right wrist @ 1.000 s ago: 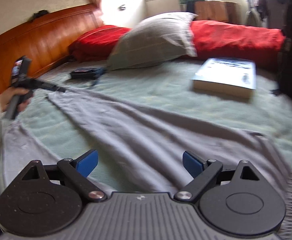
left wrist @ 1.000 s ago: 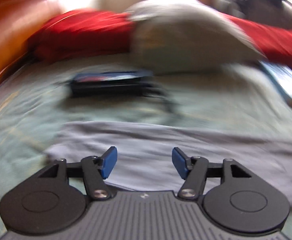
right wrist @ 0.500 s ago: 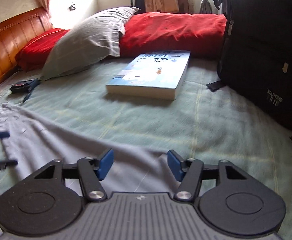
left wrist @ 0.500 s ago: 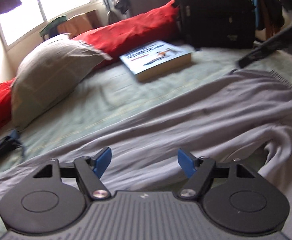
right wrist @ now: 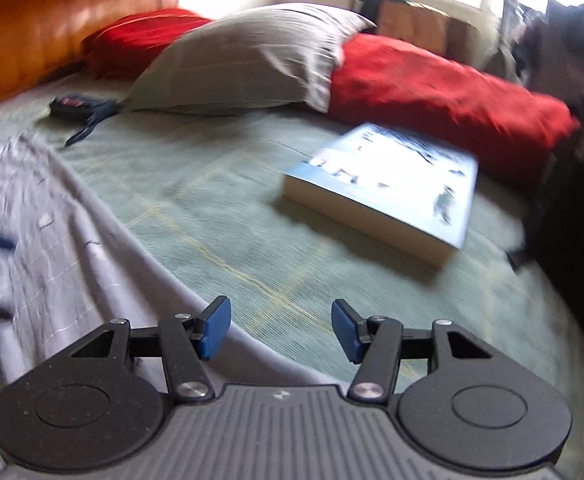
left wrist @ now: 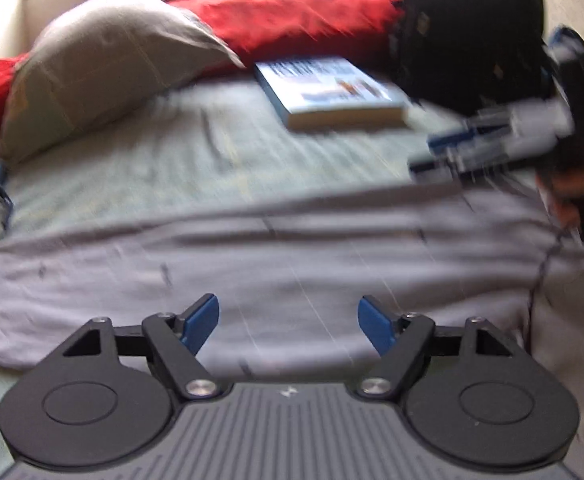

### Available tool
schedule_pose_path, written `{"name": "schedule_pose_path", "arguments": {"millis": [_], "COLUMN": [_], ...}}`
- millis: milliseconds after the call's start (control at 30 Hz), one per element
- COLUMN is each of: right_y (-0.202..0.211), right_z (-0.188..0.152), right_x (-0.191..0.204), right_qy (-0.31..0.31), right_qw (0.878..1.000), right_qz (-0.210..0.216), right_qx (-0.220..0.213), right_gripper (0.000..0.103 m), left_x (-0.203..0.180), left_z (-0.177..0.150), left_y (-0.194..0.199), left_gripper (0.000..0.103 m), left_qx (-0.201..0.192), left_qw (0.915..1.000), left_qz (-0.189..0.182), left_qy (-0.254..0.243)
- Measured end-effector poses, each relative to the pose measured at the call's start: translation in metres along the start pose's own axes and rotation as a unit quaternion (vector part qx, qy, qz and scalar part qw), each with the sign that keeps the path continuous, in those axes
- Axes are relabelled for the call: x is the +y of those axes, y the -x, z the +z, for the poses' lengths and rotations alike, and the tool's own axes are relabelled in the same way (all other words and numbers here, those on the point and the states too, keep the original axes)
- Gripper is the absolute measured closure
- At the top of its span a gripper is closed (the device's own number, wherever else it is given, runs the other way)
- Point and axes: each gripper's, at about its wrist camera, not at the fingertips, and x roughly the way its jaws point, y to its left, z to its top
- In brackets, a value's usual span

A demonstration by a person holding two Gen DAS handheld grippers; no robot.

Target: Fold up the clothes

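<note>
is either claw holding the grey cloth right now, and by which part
Neither. The left claw stands open above the grey cloth, and the right claw is open over its edge; nothing sits between the pads.

Both the left tool and right tool gape, pads gripping nothing.

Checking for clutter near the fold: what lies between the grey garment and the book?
Only bare green bedspread lies between the grey garment and the book; the right wrist view shows it best.
</note>
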Motion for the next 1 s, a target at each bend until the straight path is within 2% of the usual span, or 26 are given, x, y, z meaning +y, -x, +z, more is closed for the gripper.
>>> {"name": "schedule_pose_path", "arguments": {"millis": [167, 267, 333, 467, 533, 600, 700, 767, 833, 900, 1000], "right_y": [-0.014, -0.002, 0.006, 0.013, 0.017, 0.023, 0.020, 0.009, -0.007, -0.026, -0.028], "right_z": [-0.012, -0.027, -0.032, -0.029, -0.024, -0.017, -0.004, 0.004, 0.011, 0.013, 0.004], "right_x": [0.022, 0.037, 0.040, 0.030, 0.022, 0.009, -0.003, -0.004, -0.001, -0.001, 0.007], "right_qy": [0.027, 0.043, 0.037, 0.008, -0.011, -0.047, -0.063, -0.065, -0.055, -0.062, -0.048], "right_qw": [0.999, 0.999, 0.999, 1.000, 0.999, 0.998, 0.998, 0.998, 0.998, 0.997, 0.998], "right_qz": [0.006, -0.010, -0.006, 0.020, 0.036, 0.046, 0.014, 0.007, -0.018, -0.035, -0.019], "right_qx": [0.030, 0.018, 0.019, 0.023, 0.021, -0.002, -0.018, -0.011, -0.004, 0.025, 0.033], "right_gripper": [0.042, 0.042, 0.041, 0.041, 0.041, 0.040, 0.040, 0.040, 0.040, 0.040, 0.040], "left_x": [0.011, 0.011, 0.009, 0.004, -0.002, -0.002, 0.000, 0.000, 0.000, 0.000, 0.002], "left_z": [0.026, 0.028, 0.028, 0.019, 0.012, 0.007, 0.001, -0.003, -0.006, -0.008, -0.008], "left_y": [-0.024, -0.036, -0.043, -0.064, -0.058, -0.050, -0.041, -0.039, -0.037, -0.037, -0.034], "left_gripper": [0.026, 0.026, 0.026, 0.026, 0.026, 0.026, 0.026, 0.026, 0.026, 0.026, 0.026], "left_qx": [-0.034, -0.056, -0.067, 0.004, 0.006, 0.016, 0.025, 0.025, 0.020, 0.016, 0.009], "left_qw": [0.9990, 0.9976, 0.9967, 0.9986, 0.9996, 0.9993, 0.9989, 0.9989, 0.9990, 0.9991, 0.9990], "left_qz": [0.011, -0.005, -0.011, -0.033, -0.024, -0.028, -0.036, -0.037, -0.037, -0.036, -0.041], "left_qy": [0.026, 0.040, 0.044, 0.042, 0.016, 0.016, 0.018, 0.013, 0.014, 0.014, 0.016]}}
